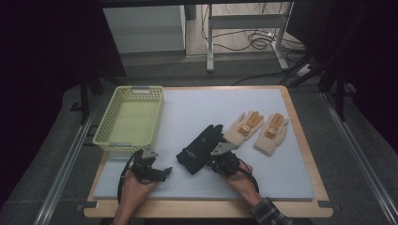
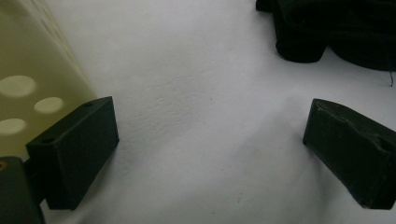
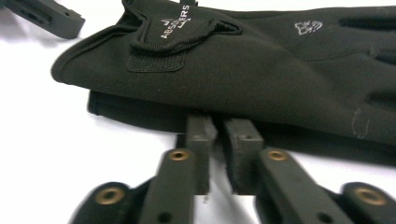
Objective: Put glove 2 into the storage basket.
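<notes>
Progress near zero, judging by layout: yellow basket (image 1: 130, 120) holds nothing, perforated floor bare, no glove in it yet. Black gloves (image 1: 201, 148) stacked right of basket on the white mat (image 1: 281, 159), cuff end toward the person; two cream knit gloves (image 1: 258, 130) farther right of basket, side by side, fingers pointing away. Right gripper (image 1: 217, 159) at near edge of black stack, jaws almost together with a narrow gap, tips tucked under the upper glove's edge (image 3: 224, 126); cannot tell if fabric is pinched, looks more like loosened than clamped. Left gripper (image 1: 159, 172) just below basket's near corner, jaws wide apart over bare mat (image 2: 205, 140), holding nothing. Left to do, probably: grab black pair, move into basket, then cream pair.
</notes>
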`<state>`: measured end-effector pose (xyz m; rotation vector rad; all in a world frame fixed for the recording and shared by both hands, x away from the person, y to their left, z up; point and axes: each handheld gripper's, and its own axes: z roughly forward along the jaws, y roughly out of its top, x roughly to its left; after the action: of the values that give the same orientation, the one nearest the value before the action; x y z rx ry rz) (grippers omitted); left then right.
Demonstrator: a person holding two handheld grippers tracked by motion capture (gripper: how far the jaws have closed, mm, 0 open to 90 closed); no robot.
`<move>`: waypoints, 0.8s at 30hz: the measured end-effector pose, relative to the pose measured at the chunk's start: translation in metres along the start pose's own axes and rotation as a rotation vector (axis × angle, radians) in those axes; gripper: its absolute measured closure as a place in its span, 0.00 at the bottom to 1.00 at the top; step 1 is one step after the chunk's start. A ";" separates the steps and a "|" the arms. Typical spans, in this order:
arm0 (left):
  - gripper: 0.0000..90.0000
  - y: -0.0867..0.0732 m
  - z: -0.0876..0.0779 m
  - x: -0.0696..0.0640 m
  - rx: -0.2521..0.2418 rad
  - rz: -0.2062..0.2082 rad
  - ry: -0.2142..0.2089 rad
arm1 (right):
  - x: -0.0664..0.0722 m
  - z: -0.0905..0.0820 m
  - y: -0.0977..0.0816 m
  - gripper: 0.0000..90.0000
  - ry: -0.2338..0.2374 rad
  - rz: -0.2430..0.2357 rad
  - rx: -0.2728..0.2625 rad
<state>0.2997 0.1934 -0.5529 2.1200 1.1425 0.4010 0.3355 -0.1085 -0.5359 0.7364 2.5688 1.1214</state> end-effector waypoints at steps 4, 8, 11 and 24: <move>0.04 0.000 0.000 0.000 -0.001 -0.001 -0.001 | -0.001 -0.005 -0.001 0.81 0.003 0.011 -0.004; 0.04 0.000 0.000 0.000 0.001 -0.001 -0.001 | -0.003 -0.017 -0.002 0.77 -0.016 0.003 -0.021; 0.04 0.000 0.000 0.000 0.001 0.000 -0.001 | -0.007 -0.028 -0.005 0.73 -0.042 -0.002 -0.034; 0.04 0.000 0.000 0.000 0.000 0.000 -0.001 | -0.032 -0.064 -0.030 0.43 -0.134 0.076 -0.050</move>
<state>0.2996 0.1937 -0.5529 2.1199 1.1426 0.3999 0.3256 -0.1828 -0.5143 0.8724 2.4119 1.1148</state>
